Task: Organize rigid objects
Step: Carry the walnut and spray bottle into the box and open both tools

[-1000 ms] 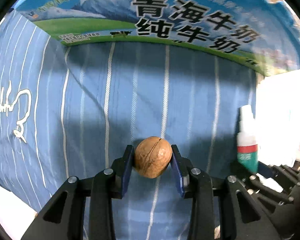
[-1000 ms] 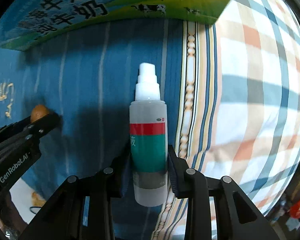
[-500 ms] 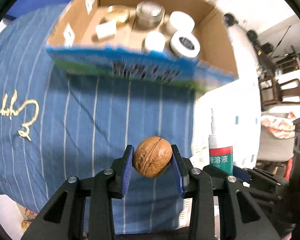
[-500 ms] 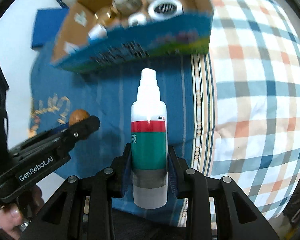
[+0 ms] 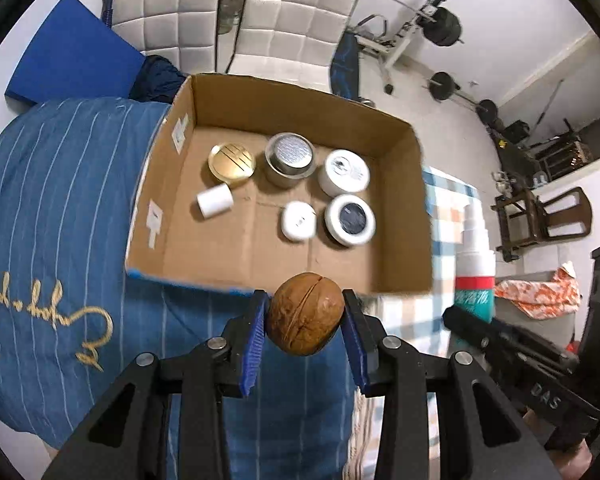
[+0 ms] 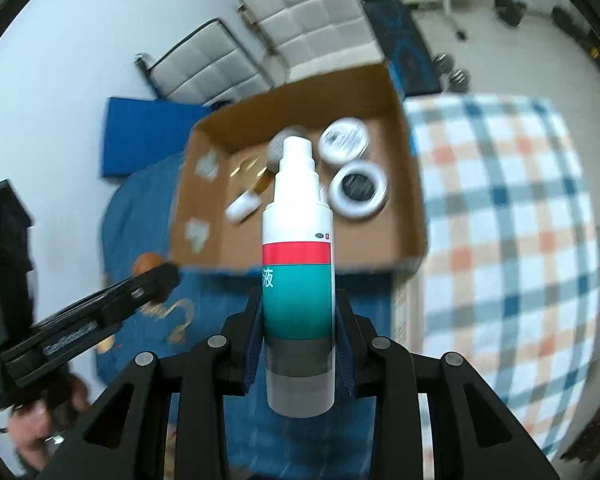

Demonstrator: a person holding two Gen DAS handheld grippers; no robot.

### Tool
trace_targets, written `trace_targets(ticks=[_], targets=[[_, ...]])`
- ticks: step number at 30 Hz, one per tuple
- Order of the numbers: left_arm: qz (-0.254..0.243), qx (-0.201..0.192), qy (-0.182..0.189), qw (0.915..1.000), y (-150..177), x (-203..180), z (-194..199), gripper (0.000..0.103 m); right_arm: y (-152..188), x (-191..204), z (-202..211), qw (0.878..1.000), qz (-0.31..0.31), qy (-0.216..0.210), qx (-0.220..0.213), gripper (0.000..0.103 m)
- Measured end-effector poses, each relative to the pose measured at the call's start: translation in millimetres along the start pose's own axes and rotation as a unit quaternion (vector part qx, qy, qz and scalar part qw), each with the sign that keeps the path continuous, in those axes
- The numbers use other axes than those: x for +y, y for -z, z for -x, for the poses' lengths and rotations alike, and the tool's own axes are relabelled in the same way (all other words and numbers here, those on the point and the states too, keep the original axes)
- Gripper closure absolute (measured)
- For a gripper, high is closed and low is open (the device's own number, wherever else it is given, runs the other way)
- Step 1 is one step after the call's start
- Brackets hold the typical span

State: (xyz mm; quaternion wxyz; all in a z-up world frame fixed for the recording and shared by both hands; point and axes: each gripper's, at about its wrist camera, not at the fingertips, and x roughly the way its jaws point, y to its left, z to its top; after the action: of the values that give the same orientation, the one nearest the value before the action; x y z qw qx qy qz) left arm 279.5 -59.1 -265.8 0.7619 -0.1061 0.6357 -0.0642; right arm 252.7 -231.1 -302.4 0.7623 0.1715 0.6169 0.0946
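Up close, the walnut (image 5: 305, 319) was brown and seamed, pinched between the blue pads of the left tool (image 5: 305, 322), just short of the cardboard box (image 5: 396, 216)'s near wall. The box held a gold lid (image 5: 232, 162), a metal tin (image 5: 290, 158), two white jars (image 5: 344, 170), a small white disc (image 5: 299, 221) and a white cylinder (image 5: 215, 200). The right tool (image 6: 298, 338) was clamped on a white spray bottle (image 6: 298, 264) with red and green bands, its nozzle pointing toward the box.

The walnut (image 5: 305, 319) has a rough, matt shell, the bottle (image 6: 298, 280) is smooth glossy plastic, the box (image 5: 396, 248) is matt brown cardboard, and the blue striped cloth (image 5: 60, 208) looks soft.
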Motion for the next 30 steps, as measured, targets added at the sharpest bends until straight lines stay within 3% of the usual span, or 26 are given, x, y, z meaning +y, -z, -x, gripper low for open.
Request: trace_targets(ticks=[4, 12, 20, 23, 30], targets=[[-0.004, 0.021, -0.029, 0.9993, -31, 15, -30, 0.069, -36, 0, -58, 0.997, 0.010, 0.076, 0.002, 0.069], [0.002, 0.081, -0.060, 0.9948, -66, 40, -102, 0.070, -79, -6, -156, 0.981, 0.011, 0.180, 0.065, 0.069], [-0.010, 0.141, -0.089, 0.9859, -67, 51, -164, 0.069, -87, -1, -220, 0.946, 0.043, 0.306, 0.095, 0.068], [-0.011, 0.158, -0.089, 0.9834, -65, 56, -179, 0.069, -87, 5, -233, 0.936, 0.051, 0.335, 0.095, 0.068], [-0.006, 0.186, -0.094, 0.9781, -65, 74, -199, 0.069, -90, 7, -244, 0.927, 0.057, 0.352, 0.119, 0.068]])
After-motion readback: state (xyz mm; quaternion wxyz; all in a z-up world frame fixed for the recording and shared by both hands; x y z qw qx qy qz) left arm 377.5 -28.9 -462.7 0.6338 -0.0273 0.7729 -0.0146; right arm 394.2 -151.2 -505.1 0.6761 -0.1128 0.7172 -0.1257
